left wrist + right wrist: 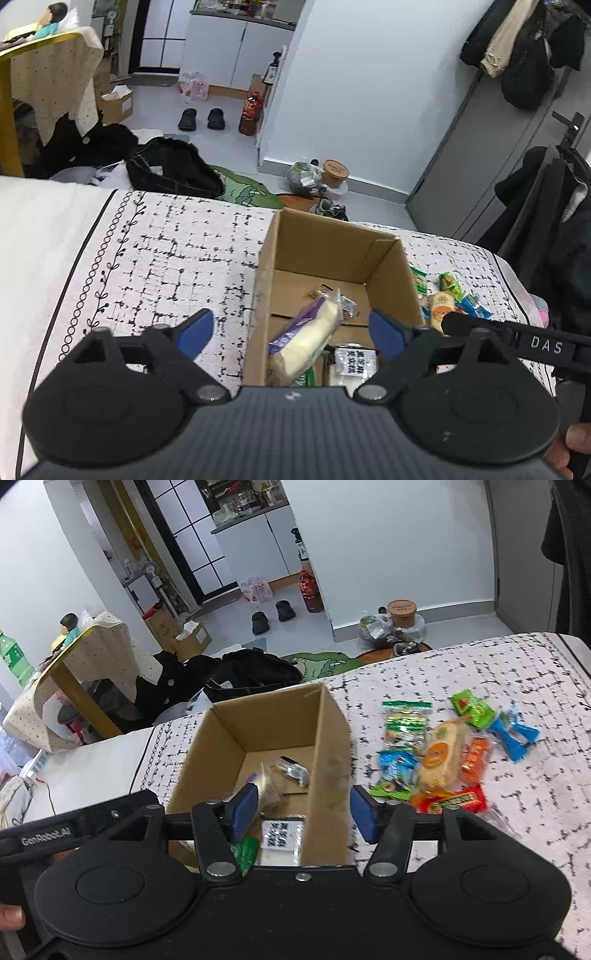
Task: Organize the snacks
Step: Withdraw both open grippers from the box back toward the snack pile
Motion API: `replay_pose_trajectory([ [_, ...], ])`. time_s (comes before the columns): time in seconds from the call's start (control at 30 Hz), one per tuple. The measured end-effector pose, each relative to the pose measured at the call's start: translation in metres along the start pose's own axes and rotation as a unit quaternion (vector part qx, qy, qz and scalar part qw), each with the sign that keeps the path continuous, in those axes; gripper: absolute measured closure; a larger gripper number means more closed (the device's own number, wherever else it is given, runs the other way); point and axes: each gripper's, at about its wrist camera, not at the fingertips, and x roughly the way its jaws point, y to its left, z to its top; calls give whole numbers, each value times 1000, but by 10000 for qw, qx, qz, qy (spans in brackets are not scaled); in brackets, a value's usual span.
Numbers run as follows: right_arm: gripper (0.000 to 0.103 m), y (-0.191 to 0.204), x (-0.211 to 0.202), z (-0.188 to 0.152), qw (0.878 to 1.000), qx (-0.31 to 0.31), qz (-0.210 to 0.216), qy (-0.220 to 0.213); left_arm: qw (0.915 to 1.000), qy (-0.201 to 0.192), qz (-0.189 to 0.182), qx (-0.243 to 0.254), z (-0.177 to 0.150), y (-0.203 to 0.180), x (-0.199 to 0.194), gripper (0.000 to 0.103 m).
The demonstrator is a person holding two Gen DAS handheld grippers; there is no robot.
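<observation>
Cardboard forms the open box set on the patterned cloth. Loose snacks are spread just right of the box. Inside it, a cream-filled packet is seen. Both the left gripper and right gripper are held wide open, nothing gripped.

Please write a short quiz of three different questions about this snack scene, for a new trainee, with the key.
1. True or false: the cardboard box is empty.
2. Which side of the box does the loose snack pile lie on, seen from the right wrist camera? A) left B) right
3. Fill in: both the left hand-held gripper and the right hand-held gripper are ____.

Key: 1 false, a long cream and purple packet lies inside. 2 B. 3 open.
</observation>
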Motion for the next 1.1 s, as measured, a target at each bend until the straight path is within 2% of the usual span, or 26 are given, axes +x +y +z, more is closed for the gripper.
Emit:
replay_pose_trajectory([
  [0.1,37,-7,-8,-1,10000,18,-63,-5,9999,-46,-69,63,-1,-10,-2,0],
  [0.3,29,-29,-21,-3,9998,111,-178,-54,9994,-22,-254,243,0,-30,-1,0],
  [0.97,29,-103,-36,-10,9974,525,-469,-131,9951,76,-632,762,6,-105,18,0],
  [1.1,35,-116,-32,-14,9970,591,-497,-50,9937,87,-666,895,6,-121,26,2],
])
